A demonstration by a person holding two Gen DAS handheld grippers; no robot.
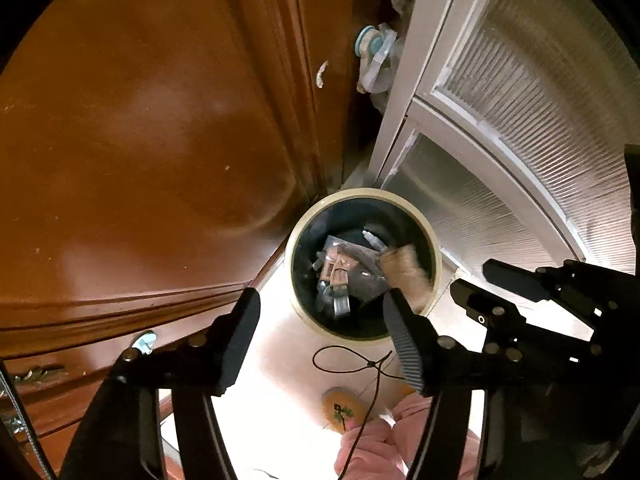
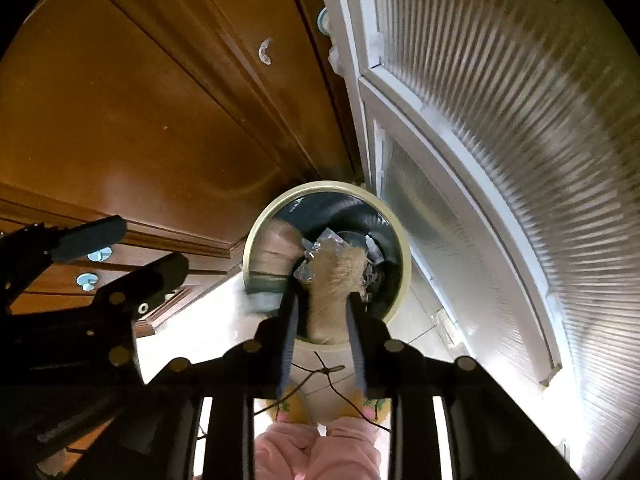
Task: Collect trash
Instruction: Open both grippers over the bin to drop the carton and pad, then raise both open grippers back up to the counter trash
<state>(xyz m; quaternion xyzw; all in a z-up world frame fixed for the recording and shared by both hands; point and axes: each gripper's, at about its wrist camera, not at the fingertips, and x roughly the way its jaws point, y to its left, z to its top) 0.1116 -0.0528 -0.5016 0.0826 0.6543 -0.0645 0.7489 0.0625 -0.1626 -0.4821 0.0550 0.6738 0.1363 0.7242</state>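
In the left wrist view, the left tool [image 1: 320, 316] stands with its jaws wide apart and empty above the round trash bin [image 1: 434, 248] at the centre. In the right wrist view, the right tool [image 2: 322, 312] has its jaws partly apart around a blurred tan paper piece [image 2: 334, 280] over the bin; whether they press it, one cannot tell.

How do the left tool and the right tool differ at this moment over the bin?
The left tool stands wide open with nothing between its jaws; the right tool is open only narrowly. A blurred tan item shows between the right tool's jaws, seemingly dropping; the left tool frames only the bin's contents. Both point down over the cream-rimmed bin.
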